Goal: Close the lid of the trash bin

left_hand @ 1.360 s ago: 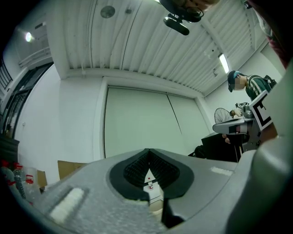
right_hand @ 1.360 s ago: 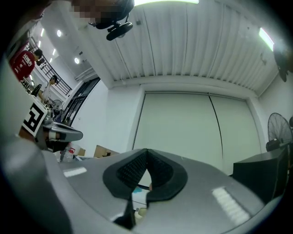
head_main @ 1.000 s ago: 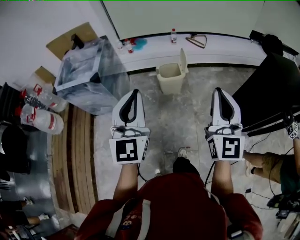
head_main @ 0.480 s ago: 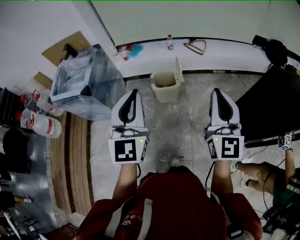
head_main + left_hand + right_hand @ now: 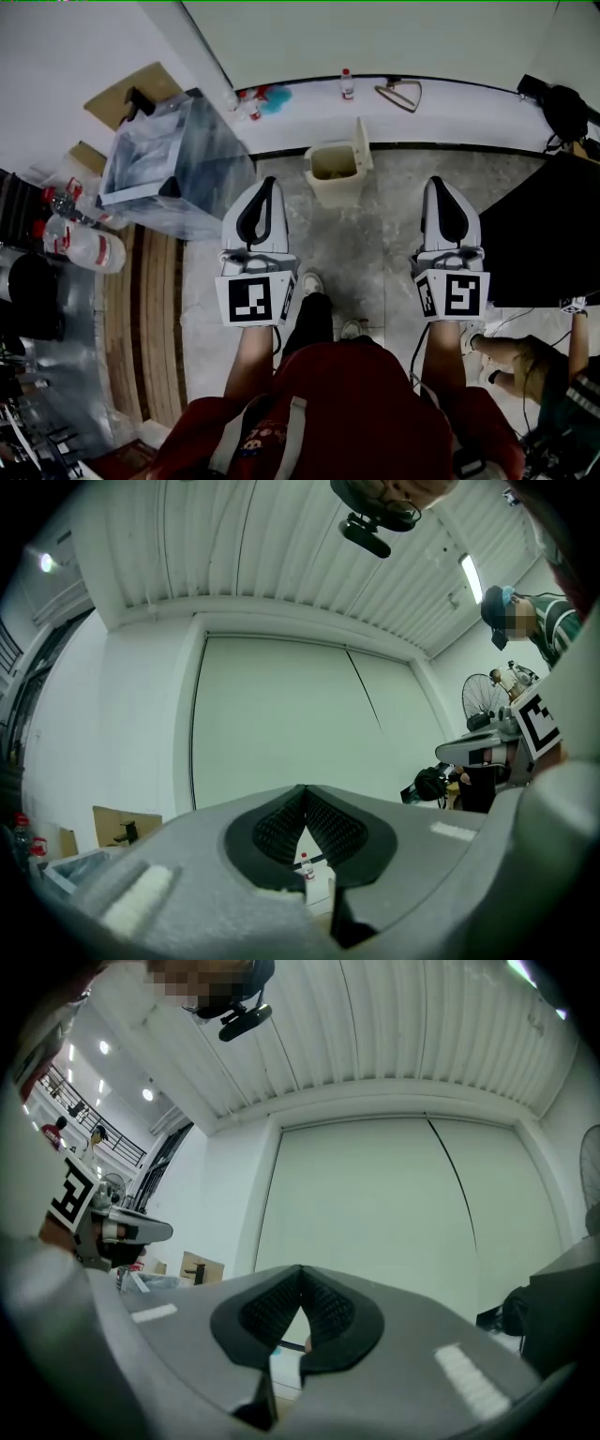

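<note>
A small cream trash bin (image 5: pixel 335 171) stands on the stone floor against the white ledge, its lid (image 5: pixel 361 144) raised upright on the right side. My left gripper (image 5: pixel 266 185) is held above the floor, just below and left of the bin, jaws shut with nothing between them. Off to the right of the bin, my right gripper (image 5: pixel 441 183) is shut and empty too. The left gripper view shows the closed left gripper (image 5: pixel 305 793) aimed at the wall. In the right gripper view the closed right gripper (image 5: pixel 302 1272) points at the same wall.
A clear plastic box (image 5: pixel 173 164) sits left of the bin, with water bottles (image 5: pixel 80 244) further left. On the ledge (image 5: pixel 450 103) lie a bottle (image 5: pixel 347 84) and a hanger (image 5: pixel 403 92). A black table (image 5: pixel 539 230) is at right. Another person (image 5: pixel 525 352) sits lower right.
Both grippers have come closer to the bin and the wall, side by side. The person's feet have stepped forward. The jaws stayed shut.
</note>
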